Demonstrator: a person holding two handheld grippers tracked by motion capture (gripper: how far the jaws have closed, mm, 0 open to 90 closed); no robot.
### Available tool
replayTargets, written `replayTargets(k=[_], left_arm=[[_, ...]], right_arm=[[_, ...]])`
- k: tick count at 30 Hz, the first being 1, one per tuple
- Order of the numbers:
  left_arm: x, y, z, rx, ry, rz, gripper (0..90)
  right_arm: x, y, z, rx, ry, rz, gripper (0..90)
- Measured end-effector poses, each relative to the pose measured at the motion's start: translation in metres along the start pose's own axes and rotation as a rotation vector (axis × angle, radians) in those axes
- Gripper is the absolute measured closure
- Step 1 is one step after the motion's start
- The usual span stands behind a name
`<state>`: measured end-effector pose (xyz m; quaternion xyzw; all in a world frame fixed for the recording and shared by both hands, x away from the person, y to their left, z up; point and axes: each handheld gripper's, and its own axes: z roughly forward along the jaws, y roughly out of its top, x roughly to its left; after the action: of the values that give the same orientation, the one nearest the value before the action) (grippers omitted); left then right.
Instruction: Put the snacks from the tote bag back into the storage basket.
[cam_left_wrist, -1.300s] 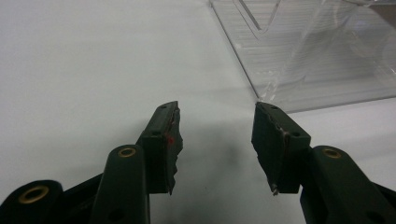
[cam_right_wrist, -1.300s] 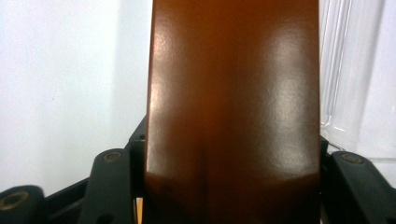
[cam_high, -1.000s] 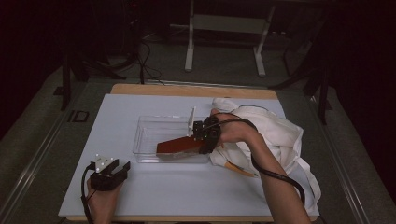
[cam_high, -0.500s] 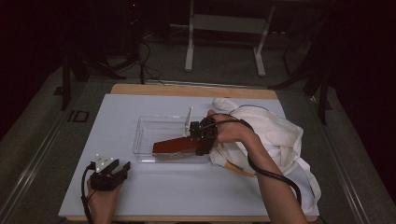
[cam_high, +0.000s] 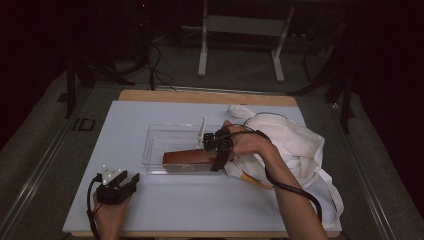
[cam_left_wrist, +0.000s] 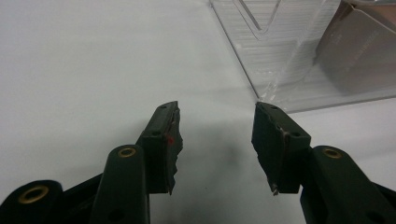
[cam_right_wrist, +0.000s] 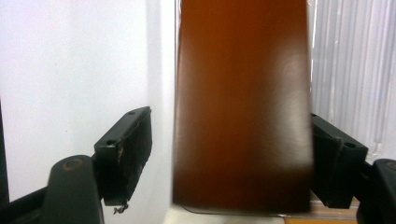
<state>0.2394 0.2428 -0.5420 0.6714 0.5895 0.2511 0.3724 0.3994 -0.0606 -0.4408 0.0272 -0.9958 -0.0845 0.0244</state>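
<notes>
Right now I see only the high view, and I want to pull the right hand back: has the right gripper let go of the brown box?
Observer: The right gripper has just been opening its jaws. The brown box stands between them, with a clear gap at one jaw.
Operator: And the left gripper?
Observer: The left gripper is open, with nothing between its jaws, low over the white table.
Operator: What's ahead of it?
Observer: A corner of the clear tray.

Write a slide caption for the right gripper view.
Right gripper open around a brown box, its jaws just opened, beside the clear tray.
</notes>
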Motion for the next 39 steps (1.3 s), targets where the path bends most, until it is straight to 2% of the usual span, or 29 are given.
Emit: replayTargets(k=[4,18,23,25,30,39], left_arm=[[0.0,0.0,0.0,0.0,0.0,0.0,51.8],[0.0,0.0,0.0,0.0,0.001,-0.001,51.8],[0.0,0.0,0.0,0.002,0.001,0.001,51.8],[0.0,0.0,0.0,0.002,0.001,0.001,51.8],[0.0,0.0,0.0,0.008,0.006,-0.001,51.6],[-0.001,0.001,0.002,0.018,0.014,0.009,51.1]], right_arm=[[0.0,-0.001,0.0,-0.01,0.005,0.005,24.3],[0.001,-0.009,-0.009,-0.037,-0.026,0.016,25.5],[0.002,-0.012,-0.015,-0.049,-0.084,0.038,27.9],[0.004,-0.014,-0.018,-0.058,-0.086,0.057,27.9],[0.009,-0.019,-0.022,-0.079,-0.122,0.063,27.8],[0.027,-0.034,-0.029,-0.17,-0.2,0.104,27.8]])
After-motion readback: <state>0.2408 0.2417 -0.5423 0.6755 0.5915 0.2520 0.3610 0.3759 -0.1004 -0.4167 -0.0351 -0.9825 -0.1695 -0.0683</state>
